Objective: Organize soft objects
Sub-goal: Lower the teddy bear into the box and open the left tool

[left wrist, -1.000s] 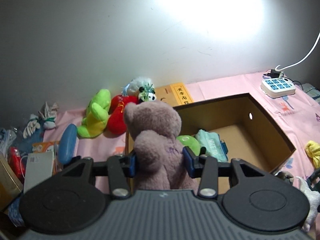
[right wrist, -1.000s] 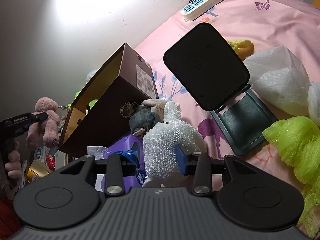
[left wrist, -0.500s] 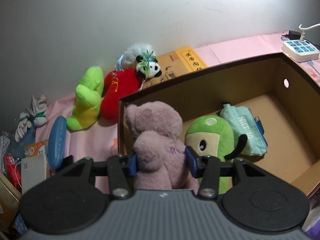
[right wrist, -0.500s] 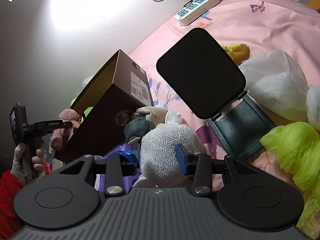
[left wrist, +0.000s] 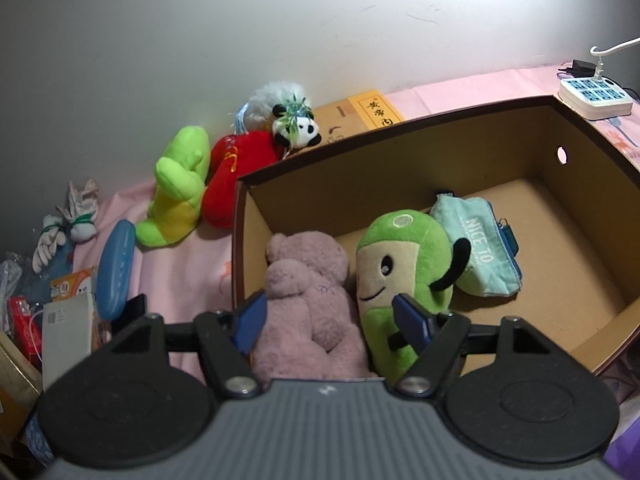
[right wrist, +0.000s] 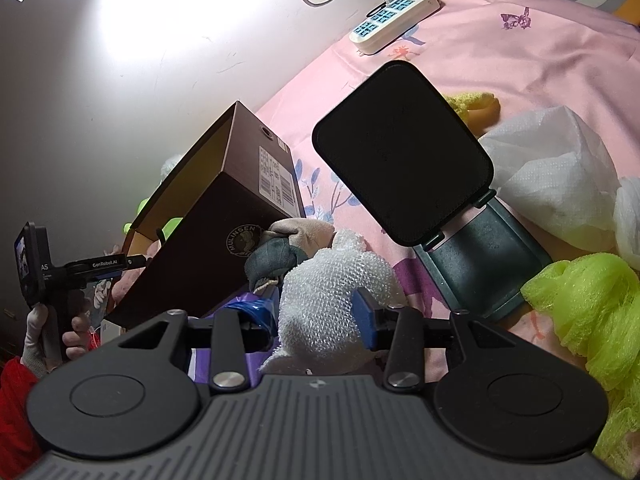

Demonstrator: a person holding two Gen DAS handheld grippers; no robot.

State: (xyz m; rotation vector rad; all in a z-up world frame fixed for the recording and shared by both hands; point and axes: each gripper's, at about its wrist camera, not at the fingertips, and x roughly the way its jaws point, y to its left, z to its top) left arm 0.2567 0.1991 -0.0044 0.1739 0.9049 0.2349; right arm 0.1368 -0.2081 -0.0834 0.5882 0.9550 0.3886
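Observation:
A brown cardboard box (left wrist: pixel 400 128) stands open on the pink bedspread. Inside it lie a mauve teddy bear (left wrist: pixel 308 304), a green plush figure (left wrist: pixel 404 272) and a teal pouch (left wrist: pixel 476 248). My left gripper (left wrist: pixel 332 320) is open above the box's near left corner, its pads apart on either side of the bear, which lies loose between them. In the right wrist view the box (right wrist: pixel 224 216) is seen from outside. My right gripper (right wrist: pixel 316 320) is shut on a white knitted soft toy (right wrist: pixel 328 296) just in front of the box.
Left of the box lie a green plush (left wrist: pixel 176 196), a red plush (left wrist: pixel 236 176), a panda (left wrist: pixel 298 130) and a blue case (left wrist: pixel 114 268). A power strip (right wrist: pixel 394 14), black tablet stand (right wrist: pixel 404 168), white bag (right wrist: pixel 556 184) and lime mesh (right wrist: pixel 592 308) lie to the right.
My left gripper carried the mauve bear down into the box and opened, leaving the bear lying beside the green plush. My right gripper stayed shut on the white toy, shifting only slightly.

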